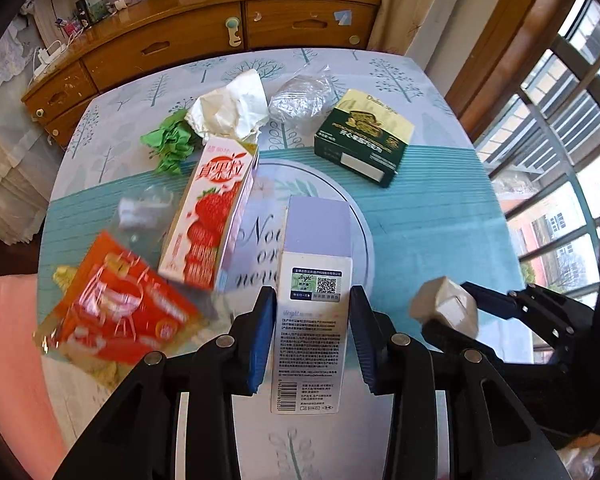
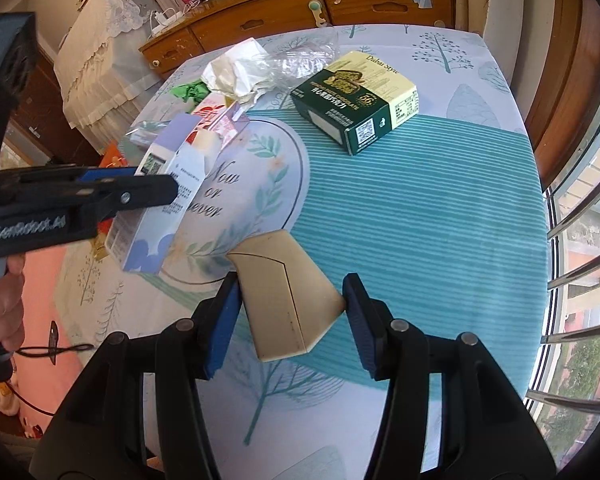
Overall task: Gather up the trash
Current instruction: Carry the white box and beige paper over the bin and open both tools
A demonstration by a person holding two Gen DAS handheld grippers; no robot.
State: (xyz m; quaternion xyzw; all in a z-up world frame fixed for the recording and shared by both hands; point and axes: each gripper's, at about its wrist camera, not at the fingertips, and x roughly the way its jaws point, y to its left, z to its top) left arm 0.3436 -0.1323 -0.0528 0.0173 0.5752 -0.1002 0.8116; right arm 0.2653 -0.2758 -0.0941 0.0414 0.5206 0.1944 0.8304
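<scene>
Gripping lavender carton [image 1: 314, 280] in left tool [image 1: 311, 336], beige box [image 2: 284, 292] in right tool [image 2: 290, 316], both above worktop [image 2: 420, 200]; beige box pinched skewed, may slip. Green box [image 1: 364, 136] at 1 o'clock.

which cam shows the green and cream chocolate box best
The right wrist view: the green and cream chocolate box sits near and sharp, with its top, long side and QR-code end all showing. The left wrist view shows the same box farther off and smaller, its print harder to read.
</scene>
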